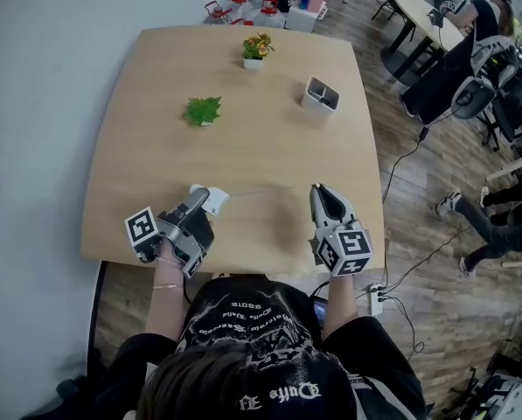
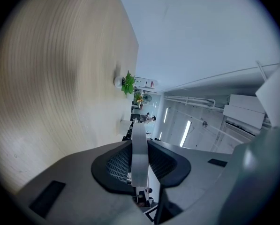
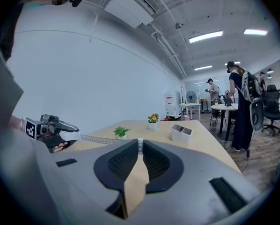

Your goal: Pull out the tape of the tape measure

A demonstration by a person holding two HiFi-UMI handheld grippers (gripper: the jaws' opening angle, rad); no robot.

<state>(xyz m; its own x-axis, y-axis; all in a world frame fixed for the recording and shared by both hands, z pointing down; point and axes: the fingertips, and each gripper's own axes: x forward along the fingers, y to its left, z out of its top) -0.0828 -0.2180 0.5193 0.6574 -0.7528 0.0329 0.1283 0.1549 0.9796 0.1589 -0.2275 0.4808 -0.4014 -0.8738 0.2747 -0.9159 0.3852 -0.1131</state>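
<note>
Head view: the left gripper is clamped on the white tape measure case near the table's front edge. The right gripper pinches the tape, which is stretched thin between them, so the pull looks partway done.

Left gripper view: pads squeezed on the case, seen edge-on.

Right gripper view: jaws nearly together on the tape's end, probably the hook, though it's tiny.

Next: draw the right gripper away with the case held steady. The green plant, flower pot and white box sit well back, out of the way.

left gripper: grips tape measure | tape: stretched to right gripper
</note>
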